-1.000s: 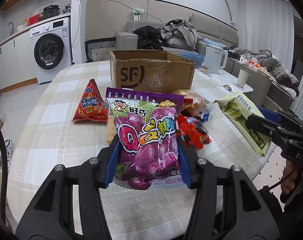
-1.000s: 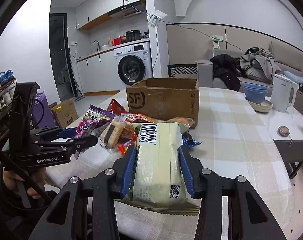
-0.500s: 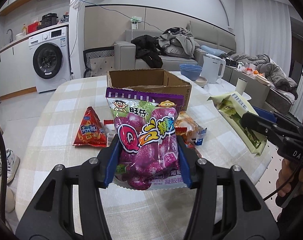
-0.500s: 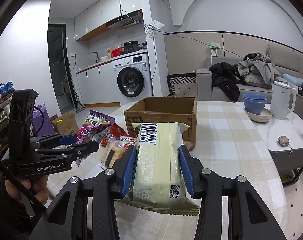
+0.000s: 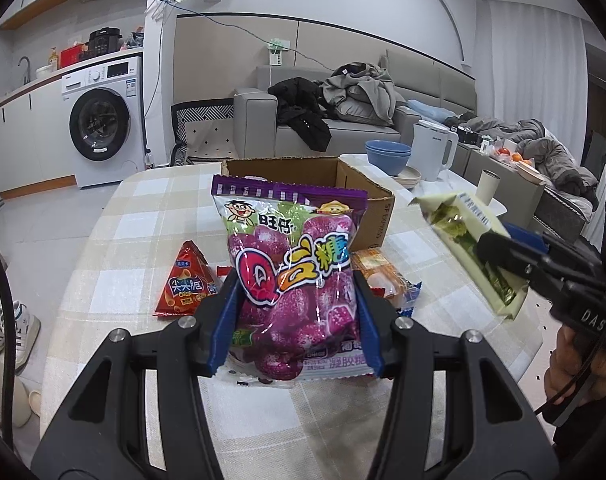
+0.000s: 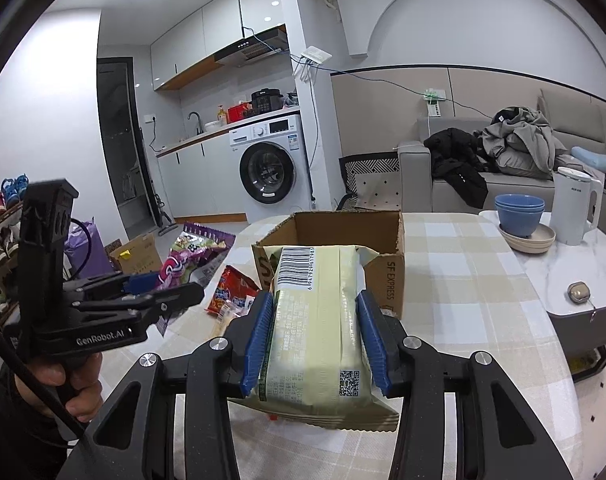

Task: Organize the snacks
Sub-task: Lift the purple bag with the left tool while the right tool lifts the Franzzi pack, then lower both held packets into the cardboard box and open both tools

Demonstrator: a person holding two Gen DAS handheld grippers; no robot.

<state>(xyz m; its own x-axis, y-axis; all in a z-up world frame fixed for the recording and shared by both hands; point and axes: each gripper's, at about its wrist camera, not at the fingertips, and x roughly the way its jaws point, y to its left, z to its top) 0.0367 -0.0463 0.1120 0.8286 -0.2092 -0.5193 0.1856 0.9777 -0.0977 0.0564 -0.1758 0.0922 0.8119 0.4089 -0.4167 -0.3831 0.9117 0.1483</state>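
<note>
My left gripper point(image 5: 295, 320) is shut on a purple gummy candy bag point(image 5: 293, 264), held above the checked table point(image 5: 143, 248). My right gripper point(image 6: 315, 340) is shut on a pale green snack pack point(image 6: 315, 320) with a barcode on top. Both bags hang in the air in front of an open cardboard box point(image 5: 367, 200) point(image 6: 383, 268) whose inside looks bare. On the table below lie a red triangular chip bag point(image 5: 185, 284) and an orange wrapped snack point(image 5: 383, 280). The right gripper with its green pack point(image 5: 471, 248) shows at the right of the left wrist view.
Blue bowls point(image 6: 519, 216) on a plate and a white kettle point(image 6: 575, 208) stand on a white side table at the right. A washing machine point(image 6: 269, 172), a sofa with clothes point(image 6: 503, 152) and a floor box point(image 6: 137, 254) lie beyond the table.
Both grippers have risen with their bags, which were low over the table before. The box's open top has come into sight and the loose snacks now sit lower in both views.
</note>
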